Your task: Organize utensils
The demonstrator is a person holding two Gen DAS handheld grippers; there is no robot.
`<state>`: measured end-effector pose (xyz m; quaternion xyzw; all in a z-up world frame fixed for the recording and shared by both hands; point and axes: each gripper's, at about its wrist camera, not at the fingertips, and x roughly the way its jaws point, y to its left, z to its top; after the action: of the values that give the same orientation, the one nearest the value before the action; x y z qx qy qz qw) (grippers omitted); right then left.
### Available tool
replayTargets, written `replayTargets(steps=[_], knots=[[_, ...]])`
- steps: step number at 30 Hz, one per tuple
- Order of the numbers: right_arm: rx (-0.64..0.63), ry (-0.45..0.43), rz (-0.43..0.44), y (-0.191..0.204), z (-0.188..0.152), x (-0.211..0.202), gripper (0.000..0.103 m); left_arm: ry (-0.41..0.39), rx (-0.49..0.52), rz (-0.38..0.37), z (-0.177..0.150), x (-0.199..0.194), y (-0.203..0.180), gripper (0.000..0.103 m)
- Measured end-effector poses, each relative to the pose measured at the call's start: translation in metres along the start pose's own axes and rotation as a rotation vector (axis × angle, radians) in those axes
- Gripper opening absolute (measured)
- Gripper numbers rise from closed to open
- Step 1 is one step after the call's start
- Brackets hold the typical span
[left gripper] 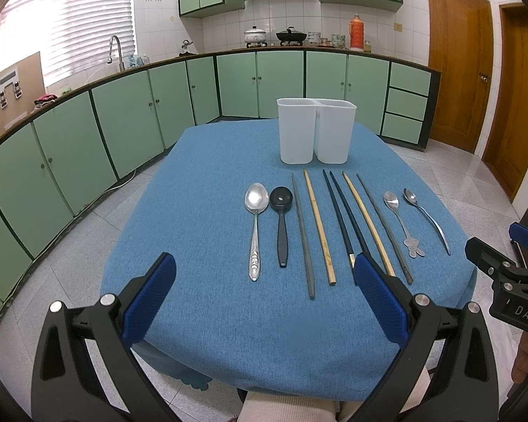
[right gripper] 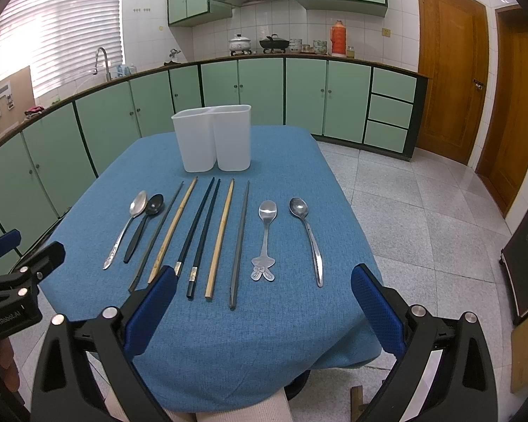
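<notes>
Nothing sorted yet, judging by the layout. Ten utensils laid out in a row on the blue-covered counter (left gripper: 228, 316), all ahead of the fingers, none inside the white two-compartment holder (left gripper: 315, 130) standing upright beyond the row's far ends, apart from it. Both compartments apparently bare, though the insides stay hidden behind the walls.

Left gripper (left gripper: 264, 302) held low at the near edge, fingers spread wide, pinching nothing. Ahead between them: large steel spoon (left gripper: 255, 225), black spoon (left gripper: 281, 218), grey chopstick (left gripper: 302, 235), bamboo chopstick (left gripper: 319, 227). Just at the right finger tip: the handle ends of the dark chopstick pair (left gripper: 341, 218).

Right gripper (right gripper: 264, 299) likewise low at the near edge, fingers (right gripper: 376, 313) spread wide, grasping nothing. Ahead between them: second bamboo chopstick (right gripper: 221, 235), second grey chopstick (right gripper: 240, 239), spoon with a bunny-shaped handle (right gripper: 266, 235), plain steel spoon (right gripper: 308, 235).

Left to do, by this reading: everything. Likely split of chopsticks into one compartment and spoons into the other, though no marking shows which goes where. First pick not yet begun.
</notes>
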<state>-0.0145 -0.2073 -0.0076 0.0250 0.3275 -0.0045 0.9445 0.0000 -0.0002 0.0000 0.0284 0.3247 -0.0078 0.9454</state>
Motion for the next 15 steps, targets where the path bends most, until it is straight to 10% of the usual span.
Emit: replayTargets(steps=[15], knots=[[0.000, 0.002, -0.001, 0.0005, 0.0002, 0.0021, 0.097, 0.001, -0.001, 0.001, 0.0024, -0.0009, 0.0044, 0.098]])
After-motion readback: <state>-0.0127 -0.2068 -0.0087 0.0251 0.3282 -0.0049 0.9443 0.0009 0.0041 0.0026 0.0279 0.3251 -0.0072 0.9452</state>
